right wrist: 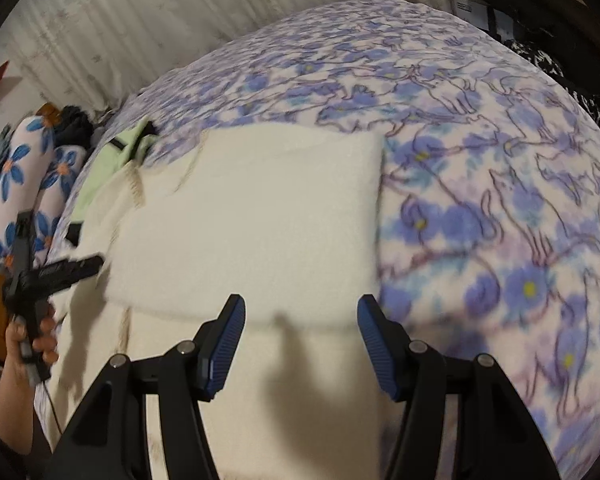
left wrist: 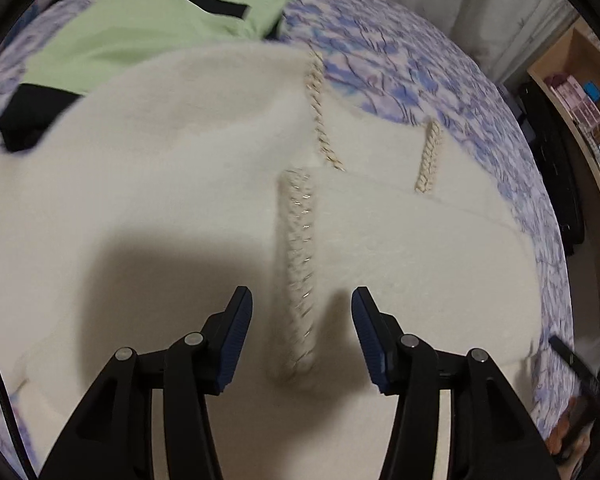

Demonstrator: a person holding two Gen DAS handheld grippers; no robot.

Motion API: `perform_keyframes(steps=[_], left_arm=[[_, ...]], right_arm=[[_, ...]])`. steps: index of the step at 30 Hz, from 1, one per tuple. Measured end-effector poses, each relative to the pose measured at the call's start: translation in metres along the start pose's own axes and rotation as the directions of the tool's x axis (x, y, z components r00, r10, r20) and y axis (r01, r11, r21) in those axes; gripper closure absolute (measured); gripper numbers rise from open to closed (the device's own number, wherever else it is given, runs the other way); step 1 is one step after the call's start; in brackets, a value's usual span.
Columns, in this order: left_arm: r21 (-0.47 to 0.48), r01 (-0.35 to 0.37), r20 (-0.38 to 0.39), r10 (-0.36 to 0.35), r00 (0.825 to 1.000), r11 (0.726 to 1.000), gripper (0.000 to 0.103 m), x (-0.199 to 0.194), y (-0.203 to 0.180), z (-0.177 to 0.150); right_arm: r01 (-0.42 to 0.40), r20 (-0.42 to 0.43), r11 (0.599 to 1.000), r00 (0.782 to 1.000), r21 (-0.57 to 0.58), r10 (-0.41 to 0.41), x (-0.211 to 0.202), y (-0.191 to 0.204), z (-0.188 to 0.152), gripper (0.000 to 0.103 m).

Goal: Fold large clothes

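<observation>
Fleecy bedding printed with blue and lilac flowers and outlined cats covers the bed (right wrist: 480,208), which carries all the clothing; pale pleated curtains (right wrist: 140,20) hang behind it, and a wooden shelf (left wrist: 580,92) with small boxes stands at one side.

Cream garment (left wrist: 148,184): a large, thick, fuzzy knit spread flat over the bed. Its surface is matte and soft-edged, and three rope-like braided trims with glinting metallic threads run across it. In the right wrist view one part is folded over as a neat rectangle with a straight far edge and a squared corner, lying on top of the rest of the same fabric.

Green garment (left wrist: 140,28): smooth, light green cloth with black bands, lying flat beyond the cream garment and partly overlapped by it.

Left gripper (left wrist: 302,312): black arms with ribbed blue pads, its jaws partly apart, poised over one braided trim, which lies between them in the view; nothing is clamped. A hand (right wrist: 28,344) holds its grip at the bed's edge.

Right gripper (right wrist: 302,320): same build, jaws partly apart and holding nothing, above the near edge of the folded rectangle.

Two long cushions (right wrist: 28,184) with blue flowers lie beside the bed.
</observation>
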State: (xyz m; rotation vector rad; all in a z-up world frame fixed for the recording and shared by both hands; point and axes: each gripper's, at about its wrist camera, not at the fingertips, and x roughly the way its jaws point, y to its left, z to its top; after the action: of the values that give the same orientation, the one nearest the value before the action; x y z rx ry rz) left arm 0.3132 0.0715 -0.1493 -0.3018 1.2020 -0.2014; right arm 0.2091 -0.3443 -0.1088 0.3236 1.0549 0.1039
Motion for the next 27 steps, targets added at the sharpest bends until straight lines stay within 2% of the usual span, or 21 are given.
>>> perform_keyframes(steps=[3,4,5,6,7,8,10,12,13,14,15,17,19,21,22,23,25,27], left_arm=[[0.057,-0.025,-0.016,0.026,1.000,0.998,0.056,0.018,-0.015,0.004],[0.078,-0.053,-0.003,0.054,0.999,0.996,0.068,0.019,-0.020,0.003],[0.104,-0.072,0.002,0.072,0.997,0.992,0.089,0.021,-0.028,0.005],[0.110,-0.068,0.003,0.068,0.998,0.992,0.089,0.023,-0.032,0.004],[0.115,-0.088,0.020,0.086,0.996,0.990,0.090,0.020,-0.037,0.006],[0.132,-0.106,0.057,0.099,0.993,0.986,0.090,0.013,-0.045,0.008],[0.149,-0.097,0.127,0.078,0.989,0.984,0.090,-0.005,-0.049,0.012],[0.145,-0.086,0.159,0.063,0.985,0.986,0.089,-0.003,-0.049,0.018],[0.139,-0.084,0.146,0.064,0.987,0.987,0.088,0.006,-0.045,0.020],[0.129,-0.096,0.117,0.081,0.990,0.987,0.084,0.018,-0.040,0.020],[0.112,-0.114,0.087,0.105,0.991,0.987,0.081,0.029,-0.033,0.019],[0.075,-0.078,0.110,0.069,0.992,0.994,0.081,0.025,-0.025,0.015],[0.076,-0.108,0.112,0.099,0.989,0.991,0.081,0.013,-0.027,0.013],[0.104,-0.172,0.173,0.152,0.973,0.980,0.081,-0.007,-0.032,0.008],[0.108,-0.206,0.219,0.179,0.959,0.973,0.081,-0.019,-0.037,0.006],[0.113,-0.211,0.244,0.178,0.953,0.971,0.081,-0.027,-0.041,0.005],[0.128,-0.188,0.262,0.150,0.953,0.974,0.081,-0.039,-0.053,0.007],[0.152,-0.158,0.240,0.118,0.963,0.976,0.081,-0.036,-0.073,0.012]], right_arm=[[0.025,-0.021,0.999,0.999,0.042,-0.024,0.026,-0.012,0.022,0.045],[0.032,-0.037,0.998,0.999,0.057,-0.030,0.038,-0.017,0.030,0.045],[0.038,-0.047,0.997,0.998,0.069,-0.035,0.046,-0.020,0.033,0.045],[0.044,-0.058,0.995,0.998,0.086,-0.039,0.056,-0.024,0.036,0.045],[0.046,-0.062,0.995,0.997,0.089,-0.040,0.062,-0.025,0.038,0.051],[0.061,-0.041,0.995,0.997,0.080,-0.058,0.060,-0.024,0.039,0.080],[0.082,0.031,0.995,0.996,0.054,-0.084,0.049,-0.020,0.038,0.084],[0.117,0.057,0.991,0.991,0.060,-0.121,0.051,-0.024,0.033,0.084],[0.146,0.015,0.987,0.989,0.071,-0.147,0.064,-0.030,0.029,0.083],[0.147,-0.003,0.986,0.989,0.078,-0.147,0.069,-0.034,0.028,0.077],[0.135,0.001,0.987,0.991,0.084,-0.135,0.068,-0.035,0.029,0.076],[0.128,-0.013,0.987,0.992,0.100,-0.128,0.058,-0.037,0.034,0.068],[0.129,0.006,0.988,0.992,0.088,-0.130,0.041,-0.032,0.035,0.068],[0.140,0.071,0.989,0.987,0.038,-0.143,0.020,-0.021,0.035,0.068],[0.150,0.105,0.989,0.983,0.012,-0.150,0.013,-0.015,0.036,0.068],[0.160,0.140,0.987,0.978,-0.020,-0.156,0.006,-0.005,0.036,0.068],[0.161,0.172,0.982,0.975,-0.099,-0.142,0.005,0.020,0.039,0.068],[0.135,0.131,0.979,0.985,-0.152,-0.115,0.020,0.044,0.043,0.068]])
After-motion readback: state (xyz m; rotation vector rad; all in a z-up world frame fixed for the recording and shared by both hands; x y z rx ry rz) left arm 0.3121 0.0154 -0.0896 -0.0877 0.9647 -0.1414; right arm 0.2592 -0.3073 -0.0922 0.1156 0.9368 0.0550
